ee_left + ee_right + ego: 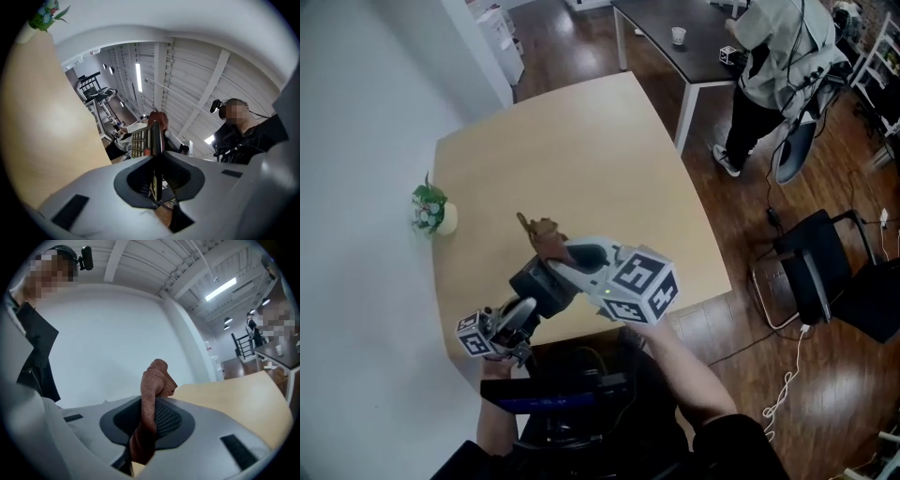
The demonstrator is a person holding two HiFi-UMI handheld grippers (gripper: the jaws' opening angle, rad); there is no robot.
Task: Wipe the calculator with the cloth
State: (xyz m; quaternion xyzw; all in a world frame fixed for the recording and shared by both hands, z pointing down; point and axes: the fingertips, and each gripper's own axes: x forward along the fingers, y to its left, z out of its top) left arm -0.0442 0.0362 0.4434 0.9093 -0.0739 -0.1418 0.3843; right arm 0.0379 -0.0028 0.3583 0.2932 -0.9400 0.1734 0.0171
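A dark calculator [140, 140], seen edge-on with its rows of keys facing left, is clamped between the jaws of my left gripper [157, 157], held up off the table. A brown cloth [152, 385] sticks up from between the jaws of my right gripper [151, 401], which is shut on it. In the head view the cloth [544, 234] hangs over the light wooden table [581, 141] at the tip of the right gripper [572, 255]. The left gripper [539, 286] is just below it. In the left gripper view the cloth [158, 117] shows at the calculator's far end.
A small potted plant [431, 211] stands at the table's left edge by the white wall. Behind the table is a dark desk [661, 42] with a cup [678, 36], a standing person [778, 56], and a black chair [825, 272] to the right.
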